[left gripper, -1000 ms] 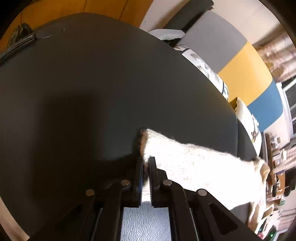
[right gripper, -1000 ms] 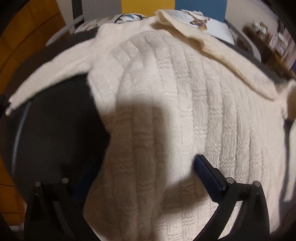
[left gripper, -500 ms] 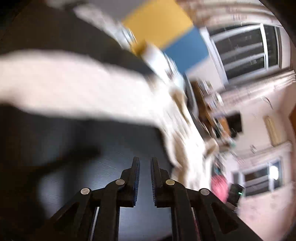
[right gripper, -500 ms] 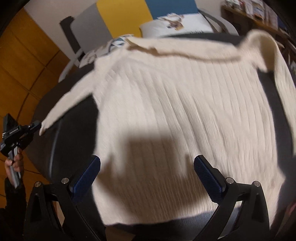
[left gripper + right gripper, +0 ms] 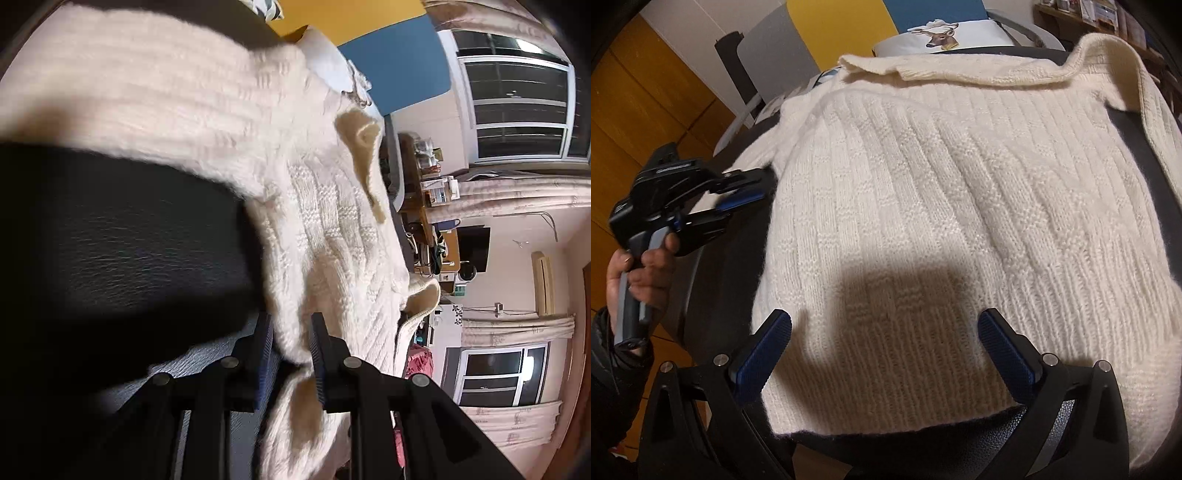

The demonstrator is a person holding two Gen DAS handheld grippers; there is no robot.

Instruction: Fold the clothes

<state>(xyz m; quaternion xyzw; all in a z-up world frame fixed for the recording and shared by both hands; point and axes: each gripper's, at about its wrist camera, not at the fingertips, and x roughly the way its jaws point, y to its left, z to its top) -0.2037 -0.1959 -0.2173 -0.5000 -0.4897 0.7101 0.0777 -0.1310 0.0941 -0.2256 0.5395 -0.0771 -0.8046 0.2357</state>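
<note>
A cream knitted sweater (image 5: 960, 206) lies spread on the black desk (image 5: 122, 243); left gripper (image 5: 291, 343) fingers are opening around its side edge, right gripper (image 5: 882, 347) released above the hem. A shallow pinch could slip.

sweater (image 5: 960, 206) spread on table (image 5: 1082, 424); pillow (image 5: 945, 31) behind

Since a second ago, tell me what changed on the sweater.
The left gripper let go of the sleeve cuff, swung to the sweater side edge, and its jaws are opening around that edge. The right gripper pulled back toward the hem. Its jaws stay wide open; the sweater stays spread flat.
</note>
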